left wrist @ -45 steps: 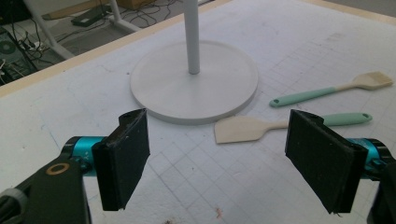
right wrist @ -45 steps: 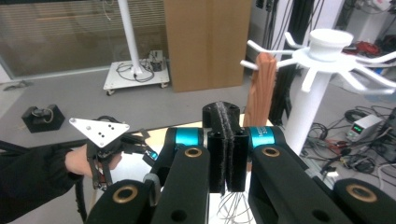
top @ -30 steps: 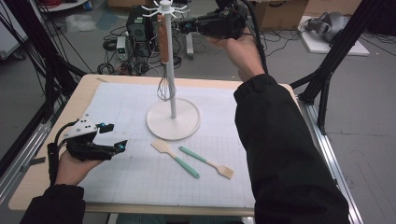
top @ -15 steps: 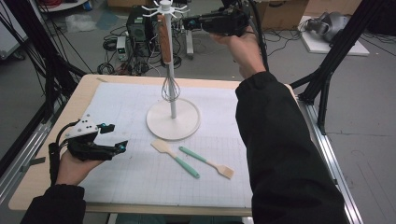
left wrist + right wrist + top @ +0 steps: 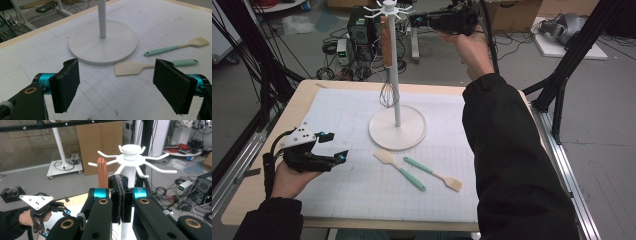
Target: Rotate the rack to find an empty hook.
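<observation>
A white utensil stand point(image 5: 397, 127) rises from its round base on the gridded mat point(image 5: 362, 200); a wooden-handled whisk point(image 5: 386, 65) hangs from its hooks; the right gripper point(image 5: 414, 20) is held high just beside the stand's top; the left gripper point(image 5: 337, 146) rests low at the mat's left edge, jaws apart; a spatula point(image 5: 398, 169) and a brush point(image 5: 434, 174) lie in front of the base

Overhead plus claw-mounted closeups, sharing white stand point(image 5: 397, 127)

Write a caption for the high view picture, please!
Whisk hangs on white stand; two spatulas lie nearby.
</observation>
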